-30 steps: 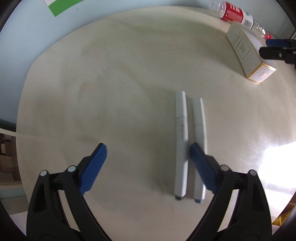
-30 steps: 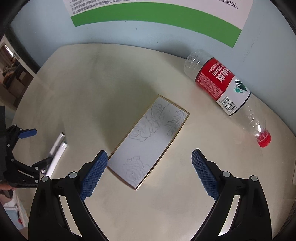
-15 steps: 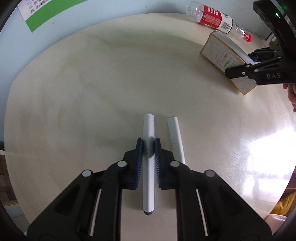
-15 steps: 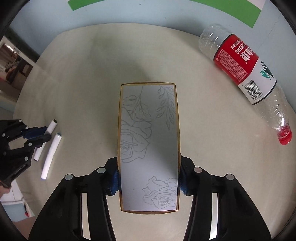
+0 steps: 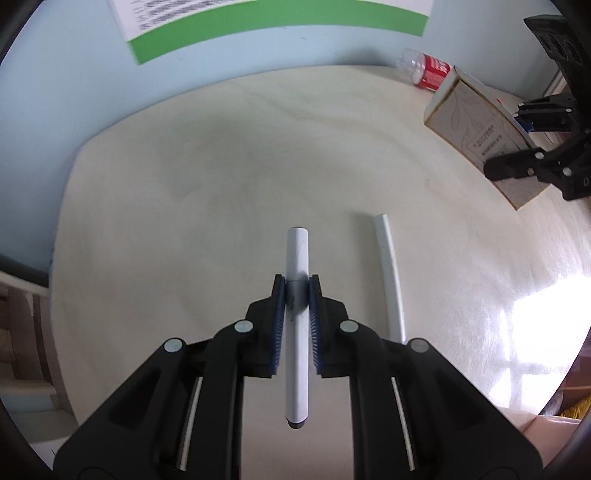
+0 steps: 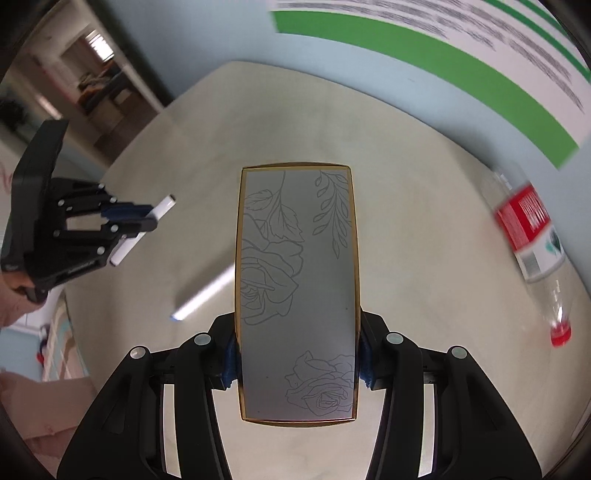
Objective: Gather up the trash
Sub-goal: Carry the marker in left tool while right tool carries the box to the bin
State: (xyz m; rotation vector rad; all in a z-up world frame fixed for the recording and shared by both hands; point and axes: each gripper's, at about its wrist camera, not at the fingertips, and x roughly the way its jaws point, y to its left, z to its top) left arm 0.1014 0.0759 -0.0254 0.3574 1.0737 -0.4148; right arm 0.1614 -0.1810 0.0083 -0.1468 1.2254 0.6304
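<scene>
A: What does the left tool [image 5: 297,291] have?

B: It is clamped on a white marker [image 5: 297,321]. The blue pads press the marker's grey middle band from both sides, and the marker runs straight along the tool, its dark tip toward the camera at 6 o'clock and its blunt end toward 12. The marker looks lifted clear of the pale round surface [image 5: 184,221].

A: And the second marker?

B: The second white marker [image 5: 388,273] lies flat on the surface just to the 3 o'clock side of the held one, roughly parallel to it and apart from it. The left tool does not touch it.

A: The right tool?

B: The right tool [image 6: 297,363] is clamped across the width of a flat box [image 6: 297,295] with a gold edge and rose line drawings. Its pads sit on the two long sides near the end closest to the camera, and the box stands out toward 12 o'clock. In the left wrist view the same box hangs at about 2 o'clock, with one end off the surface.

A: Anything else lying about?

B: A clear plastic bottle [image 6: 532,236] with a red label and red cap lies on its side near the surface's edge, at 3 o'clock in the right wrist view, close to the light blue wall. A poster [image 5: 258,22] with a green band hangs on that wall at 12 o'clock.
</scene>
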